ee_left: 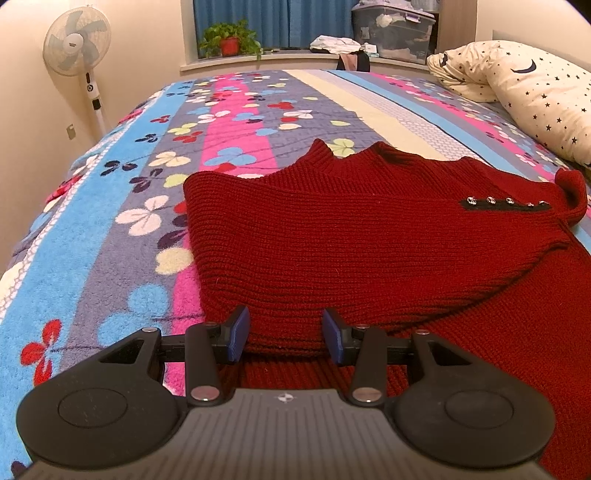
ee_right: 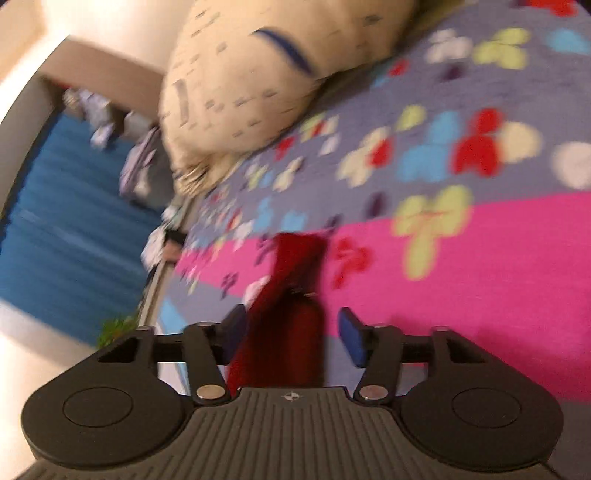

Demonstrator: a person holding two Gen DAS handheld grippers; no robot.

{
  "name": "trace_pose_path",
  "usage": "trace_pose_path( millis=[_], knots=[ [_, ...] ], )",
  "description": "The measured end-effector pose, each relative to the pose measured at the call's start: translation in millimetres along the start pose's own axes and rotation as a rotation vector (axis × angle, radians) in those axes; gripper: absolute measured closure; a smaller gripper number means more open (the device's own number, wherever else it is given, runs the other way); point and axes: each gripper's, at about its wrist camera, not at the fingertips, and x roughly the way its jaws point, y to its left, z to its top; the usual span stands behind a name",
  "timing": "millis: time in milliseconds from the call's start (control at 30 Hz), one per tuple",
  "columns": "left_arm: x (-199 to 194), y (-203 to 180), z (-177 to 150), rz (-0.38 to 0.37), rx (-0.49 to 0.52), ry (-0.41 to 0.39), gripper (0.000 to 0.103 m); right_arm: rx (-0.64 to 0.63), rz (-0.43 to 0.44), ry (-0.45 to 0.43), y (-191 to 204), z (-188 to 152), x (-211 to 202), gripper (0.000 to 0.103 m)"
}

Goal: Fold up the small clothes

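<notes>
A dark red knit sweater (ee_left: 369, 236) lies spread on the flowered bedspread (ee_left: 110, 229), with a black strip of small metal buttons near its collar at the right. My left gripper (ee_left: 285, 338) is open, its blue pads on either side of the folded near edge of the sweater. In the blurred, tilted right wrist view, my right gripper (ee_right: 291, 334) is open with a strip of the red sweater (ee_right: 291, 295) between its jaws, close to the left pad; the right pad stands apart from it.
A star-print pillow (ee_left: 524, 92) lies at the bed's far right and also shows in the right wrist view (ee_right: 251, 85). A standing fan (ee_left: 77, 48) is at the left wall. The windowsill holds a potted plant (ee_left: 229, 40), clothes and a plastic bin (ee_left: 395, 31).
</notes>
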Motion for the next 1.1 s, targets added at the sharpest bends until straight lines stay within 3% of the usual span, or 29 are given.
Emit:
trace_pose_path(
  millis=[100, 200, 300, 433, 500, 567, 600, 633, 700, 733, 833, 1000, 1100],
  knots=[
    [-0.6, -0.7, -1.7, -0.001, 0.003, -0.006, 0.054, 0.017, 0.050, 0.045, 6.9, 9.6, 29.7, 0.036],
    [0.1, 0.0, -1.6, -0.003, 0.006, -0.007, 0.054, -0.052, 0.046, 0.085, 15.3, 4.0, 39.4, 0.046],
    [0.9, 0.0, -1.4, -0.004, 0.006, -0.005, 0.054, -0.117, 0.100, 0.098, 25.3, 3.8, 39.2, 0.095],
    [0.5, -0.4, -1.0, -0.004, 0.006, -0.003, 0.054, -0.181, 0.145, -0.182, 31.6, 1.6, -15.5, 0.096],
    [0.5, -0.8, -1.1, -0.003, 0.004, -0.002, 0.054, -0.203, 0.002, -0.247, 28.1, -4.9, -29.6, 0.096],
    [0.1, -1.5, -1.5, -0.001, 0.005, -0.003, 0.054, -0.135, -0.224, -0.292, 11.0, -14.1, -37.0, 0.099],
    [0.3, -1.3, -1.0, -0.001, 0.006, -0.003, 0.054, -0.091, -0.348, -0.256, 1.0, -15.5, -33.8, 0.097],
    [0.1, -1.5, -1.0, 0.000, 0.007, -0.003, 0.054, -0.012, -0.401, -0.206, -13.6, -15.5, -30.4, 0.096],
    [0.0, -1.3, -1.1, -0.002, 0.005, -0.003, 0.054, 0.091, -0.335, -0.166, -34.1, -12.2, -27.8, 0.095],
    [0.1, -1.0, -1.0, -0.003, 0.004, -0.003, 0.054, 0.079, -0.314, -0.163, -34.4, -8.1, -27.3, 0.093],
    [0.3, -0.8, -0.8, -0.003, 0.004, -0.002, 0.054, 0.037, -0.275, -0.182, -33.4, 3.6, -28.8, 0.071],
    [0.4, -0.3, -1.0, -0.004, 0.004, -0.003, 0.054, 0.114, -0.188, -0.144, -49.3, 19.0, -17.7, 0.071],
    [0.4, 0.0, -1.2, -0.004, 0.004, -0.004, 0.054, 0.028, -0.127, -0.088, -44.5, 26.0, -5.5, 0.069]
  ],
)
